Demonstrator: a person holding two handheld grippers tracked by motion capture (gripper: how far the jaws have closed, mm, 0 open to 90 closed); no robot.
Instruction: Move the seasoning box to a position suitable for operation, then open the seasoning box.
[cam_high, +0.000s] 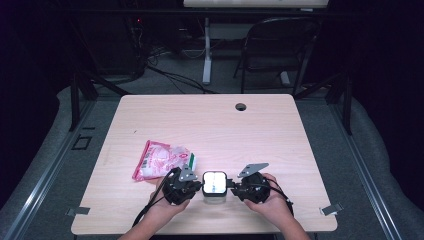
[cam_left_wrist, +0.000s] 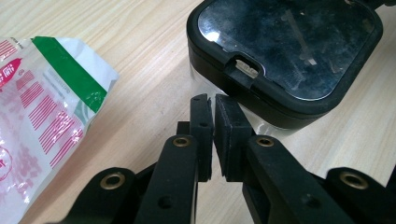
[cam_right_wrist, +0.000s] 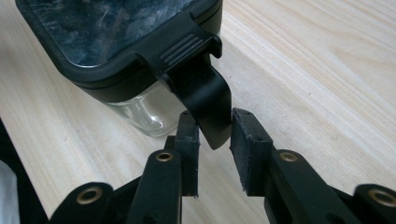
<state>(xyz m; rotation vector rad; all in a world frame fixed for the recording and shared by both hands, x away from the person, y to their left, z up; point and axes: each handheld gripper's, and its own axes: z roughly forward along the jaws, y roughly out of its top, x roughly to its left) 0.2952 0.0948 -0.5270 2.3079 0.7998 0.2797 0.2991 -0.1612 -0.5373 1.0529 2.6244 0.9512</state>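
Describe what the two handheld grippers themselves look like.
Both the left gripper and the right gripper are black, each topped by a grey three-cornered plate. Their two jaws carry brass-coloured rivets and flat black pads. A black cable trails from each.

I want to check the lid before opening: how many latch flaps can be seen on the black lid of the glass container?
1 latch flap, hanging open on the lid's side at the right gripper, between its jaws. Others may be hidden.

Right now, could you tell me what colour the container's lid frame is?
Black lid frame, clearest in the left gripper view.
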